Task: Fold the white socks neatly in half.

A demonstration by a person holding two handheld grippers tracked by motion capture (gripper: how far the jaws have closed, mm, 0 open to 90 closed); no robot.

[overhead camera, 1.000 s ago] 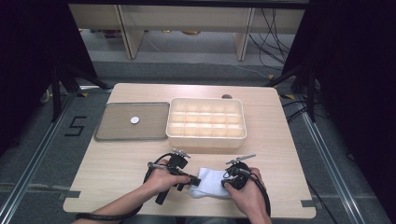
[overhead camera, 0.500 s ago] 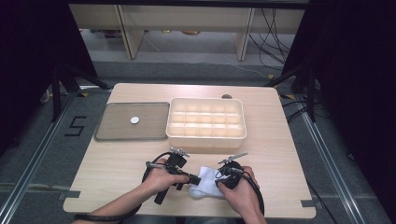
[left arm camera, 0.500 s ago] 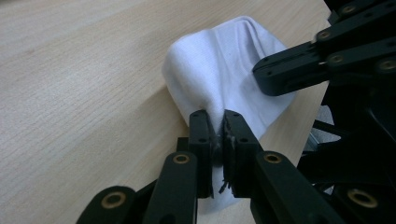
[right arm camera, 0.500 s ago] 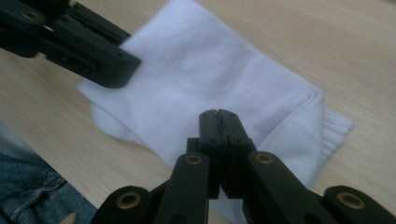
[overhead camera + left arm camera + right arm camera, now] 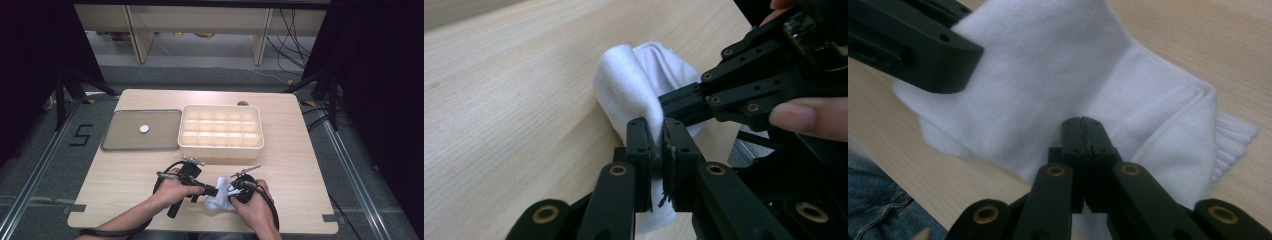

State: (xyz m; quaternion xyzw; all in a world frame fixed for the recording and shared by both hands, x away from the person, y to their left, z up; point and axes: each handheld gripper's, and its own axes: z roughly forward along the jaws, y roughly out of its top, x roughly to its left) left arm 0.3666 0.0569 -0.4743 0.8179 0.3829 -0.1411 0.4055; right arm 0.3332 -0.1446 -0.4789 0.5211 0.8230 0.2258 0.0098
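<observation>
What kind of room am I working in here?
Most likely a lab recording station, not a home: a lone wooden table ringed by black curtains, with tripod legs beside it, loose cables behind and a taped number 5 on the floor.

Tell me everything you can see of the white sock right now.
The sock is white knit fabric, soft-looking, with a ribbed cuff at one end in the right gripper view. It lies folded and bunched on the wooden table near the front edge, between the person's hands. The left gripper is shut on a fold of it, and the right gripper is shut on its fabric too. Its underside rests on the table; one bunched part is raised.
</observation>
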